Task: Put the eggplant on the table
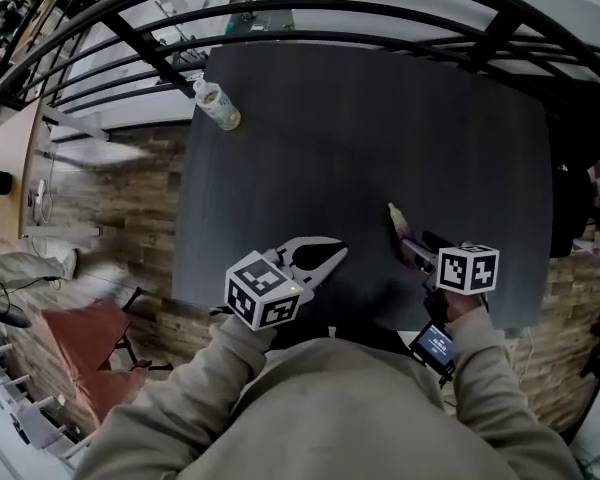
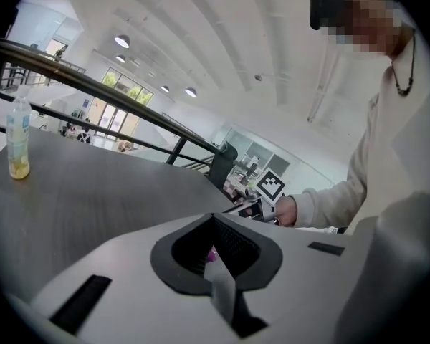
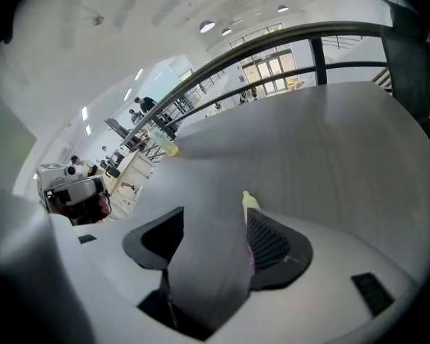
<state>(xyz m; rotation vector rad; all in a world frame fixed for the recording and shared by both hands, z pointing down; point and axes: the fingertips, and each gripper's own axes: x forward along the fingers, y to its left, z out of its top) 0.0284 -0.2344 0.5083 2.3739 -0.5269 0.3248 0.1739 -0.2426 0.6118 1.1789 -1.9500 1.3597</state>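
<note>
A bottle (image 1: 218, 105) lies at the bench's (image 1: 380, 118) 11 o'clock corner. Near the 6 o'clock edge the left tool (image 1: 332, 255) hovers with its jaws closed on nothing. The eggplant (image 1: 404, 232) lies on the bench towards 5 o'clock, green tip pointing to 12. The right tool (image 3: 216, 224) has its jaws apart around the eggplant, which touches one pad.

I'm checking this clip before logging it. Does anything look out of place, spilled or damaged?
Nothing is spilled or damaged. The eggplant lies on the table, between the open jaws of the right gripper. Only the bottle stands out: it is upright but very close to the edge at the table's far left corner.
</note>
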